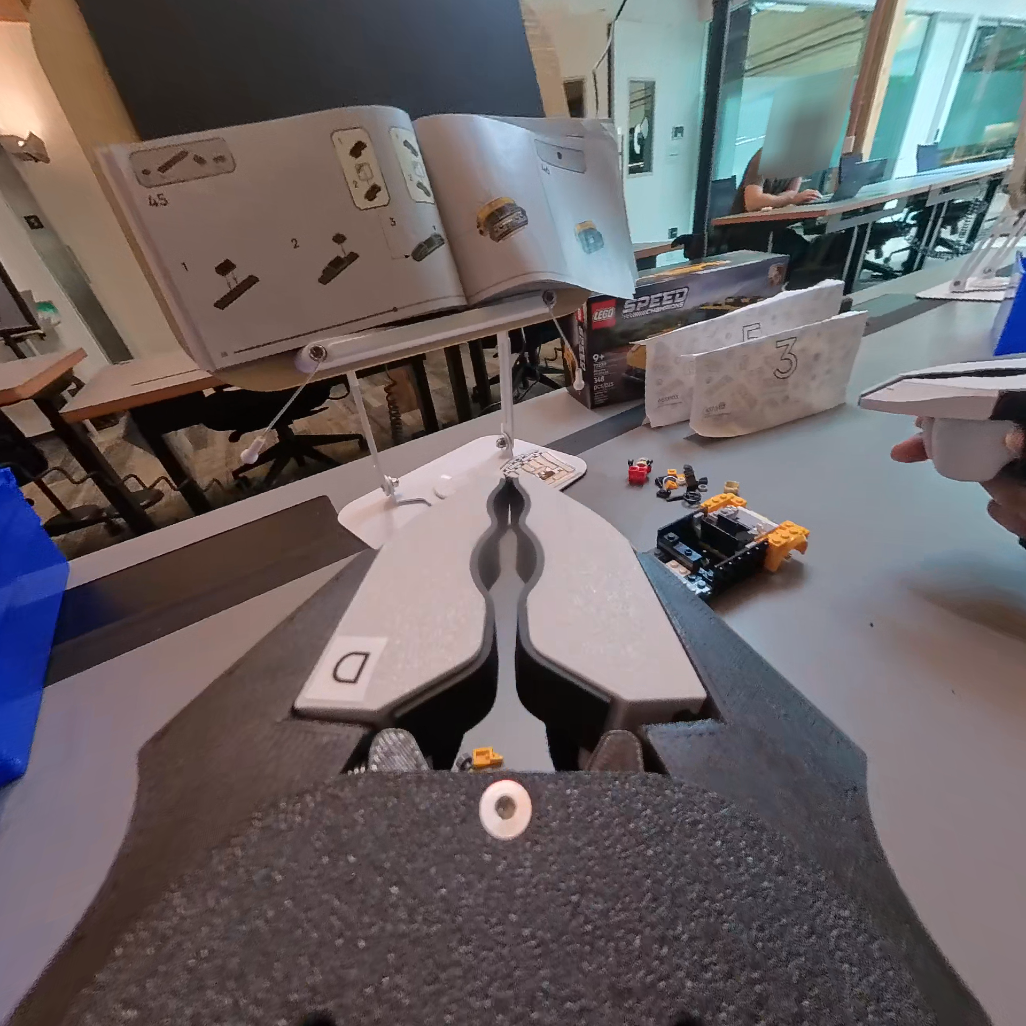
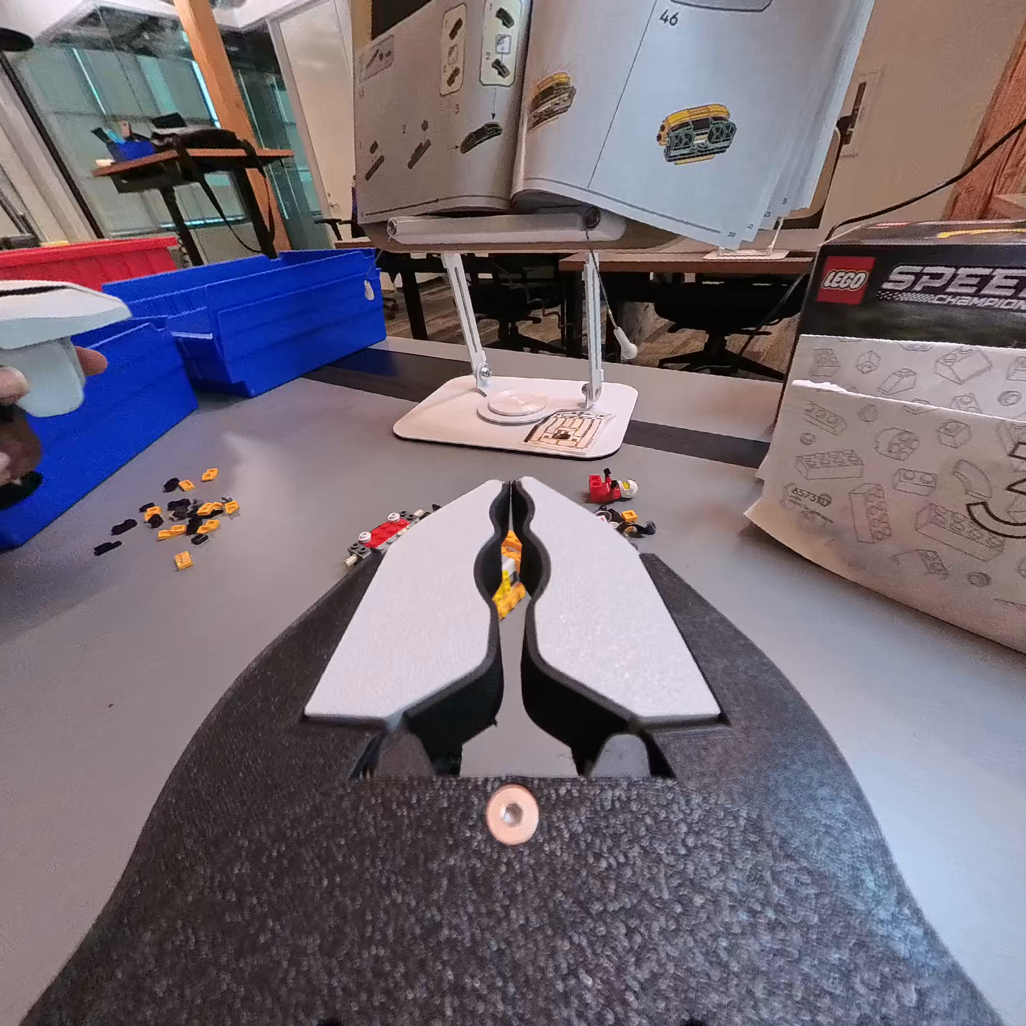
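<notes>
The right gripper (image 2: 511, 486) hides most of the yellow and black brick car (image 1: 733, 541) beneath it; only yellow slivers show through its finger slot. Both grippers point level toward the book stand (image 2: 444, 413), tips pressed together on nothing, the left gripper (image 1: 509, 484) over the stand's base.

Matt grey tabletop (image 2: 166, 638), glossy plastic bricks (image 2: 191, 516)
</notes>
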Demonstrator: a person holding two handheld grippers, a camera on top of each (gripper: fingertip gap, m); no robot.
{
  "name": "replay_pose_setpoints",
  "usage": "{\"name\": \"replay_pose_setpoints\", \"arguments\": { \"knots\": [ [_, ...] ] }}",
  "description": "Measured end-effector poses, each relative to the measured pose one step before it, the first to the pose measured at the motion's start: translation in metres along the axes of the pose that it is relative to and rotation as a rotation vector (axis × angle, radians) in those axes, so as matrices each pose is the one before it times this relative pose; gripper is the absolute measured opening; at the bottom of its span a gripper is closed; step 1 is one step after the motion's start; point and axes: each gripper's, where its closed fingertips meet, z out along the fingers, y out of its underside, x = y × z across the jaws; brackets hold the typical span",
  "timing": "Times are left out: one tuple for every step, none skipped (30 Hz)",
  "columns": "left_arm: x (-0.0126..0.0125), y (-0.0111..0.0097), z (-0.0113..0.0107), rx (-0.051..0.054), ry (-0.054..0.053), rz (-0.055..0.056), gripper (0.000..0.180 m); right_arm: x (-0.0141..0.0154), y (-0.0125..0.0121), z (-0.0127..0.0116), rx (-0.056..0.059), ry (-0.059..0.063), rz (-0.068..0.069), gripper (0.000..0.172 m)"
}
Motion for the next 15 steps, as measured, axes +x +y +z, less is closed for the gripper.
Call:
{"name": "replay_pose_setpoints", "arguments": {
  "knots": [
    [0.00168, 0.00019, -0.00135, -0.0007, 0.0052, 0.008, 0.0, -0.00072, 0.00036, -0.00007, -0.0009, -0.0033, -0.0026, 0.0],
    [0.00076, 0.00092, -0.00006, -0.0033, 0.0028, 0.0054, 0.0, -0.00061, 0.00058, 0.00004, -0.0028, -0.0034, -0.002, 0.0],
    [0.00129, 0.00129, 0.00107, -0.0064, 0.0082, -0.0016, 0.0, -0.00056, 0.00087, 0.00025, -0.0046, -0.0039, -0.0004, 0.0],
    [0.00244, 0.00165, 0.00157, -0.0064, 0.0144, -0.005, 0.0, -0.00051, 0.00042, 0.00006, -0.0019, -0.0049, 0.002, 0.0],
    [0.00337, 0.00198, 0.00178, -0.0051, 0.0175, -0.0044, 0.0, -0.00063, 0.00006, -0.00006, 0.0001, -0.0061, 0.004, 0.001],
    [0.00372, 0.00227, 0.00191, -0.0057, 0.0166, -0.0024, 0.0, -0.00067, -0.00006, -0.00013, -0.0006, -0.0057, 0.0051, 0.001],
    [0.00391, 0.00193, 0.00169, -0.0052, 0.0155, 0.0012, 0.0, -0.00058, -0.00007, -0.00005, 0.0001, -0.0058, 0.0055, 0.002],
    [0.00407, 0.00123, 0.00156, -0.0041, 0.0161, 0.0041, 0.0, -0.0009, 0.0001, 0.00002, 0.0005, -0.0072, 0.0047, 0.003],
    [0.00412, 0.00041, 0.00131, -0.0015, 0.0167, 0.004, 0.0, -0.00084, 0.00079, 0.00056, -0.0027, -0.0063, 0.0017, 0.005],
    [0.00383, -0.00001, 0.00117, 0.0, 0.0169, 0.0001, 0.0, -0.00108, 0.00149, 0.00114, -0.0058, -0.0064, -0.0021, 0.007],
    [0.00337, -0.00006, 0.00093, -0.0002, 0.0167, -0.0058, 0.0, -0.00127, 0.00176, 0.0015, -0.0055, -0.0071, -0.0057, 0.01],
    [0.00252, 0.00036, 0.00065, -0.0018, 0.0138, -0.0096, 0.0, -0.00121, 0.00187, 0.00187, -0.007, -0.0043, -0.0141, 0.014],
    [0.00165, -0.00005, 0.00031, -0.0002, 0.0109, -0.0109, 0.0, -0.00084, 0.0017, 0.00216, -0.0088, 0.0019, -0.0249, 0.017],
    [0.00117, -0.00091, -0.00005, 0.0047, 0.0087, -0.0115, 0.0, -0.00094, 0.00138, 0.00262, -0.0079, 0.0039, -0.0318, 0.022],
    [0.00135, -0.00184, -0.00004, 0.009, 0.0098, -0.0169, 0.0, -0.00143, 0.00104, 0.00309, -0.0083, 0.0017, -0.0339, 0.026]
  ]
}}
